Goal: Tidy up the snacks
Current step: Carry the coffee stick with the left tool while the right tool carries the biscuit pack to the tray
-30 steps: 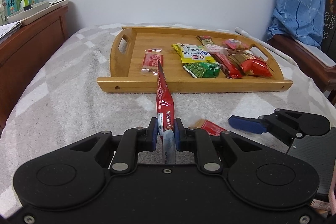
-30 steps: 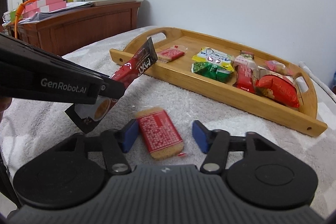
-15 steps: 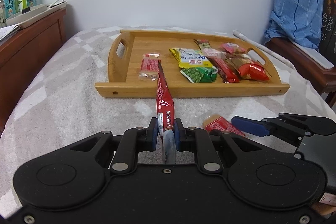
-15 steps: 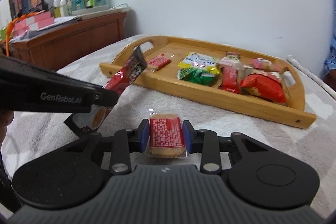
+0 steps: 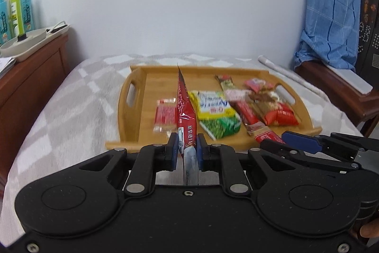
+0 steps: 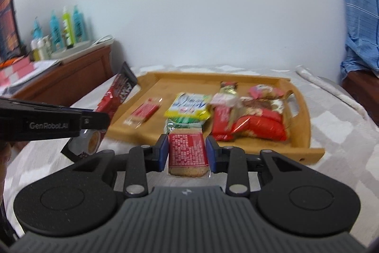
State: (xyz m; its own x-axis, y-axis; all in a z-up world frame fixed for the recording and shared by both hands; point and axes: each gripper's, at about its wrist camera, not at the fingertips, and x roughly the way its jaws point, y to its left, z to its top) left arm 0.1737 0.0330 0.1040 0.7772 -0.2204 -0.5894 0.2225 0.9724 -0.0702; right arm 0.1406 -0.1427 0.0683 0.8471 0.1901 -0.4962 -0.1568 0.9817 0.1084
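Observation:
My left gripper is shut on a long red snack packet, held edge-on above the bed, pointing at the wooden tray. My right gripper is shut on a red-wrapped biscuit pack, lifted off the bed just before the tray. The tray holds a red cracker pack, a yellow-green pea bag and several red snack bags. The left gripper and its packet show at the left of the right wrist view.
The tray lies on a grey-white checked blanket. A wooden cabinet with bottles stands left. A blue cloth hangs over wooden furniture at right. A white wall is behind.
My right gripper closed on the biscuit pack and lifted it off the blanket. Both grippers rose and moved toward the tray with their snacks.

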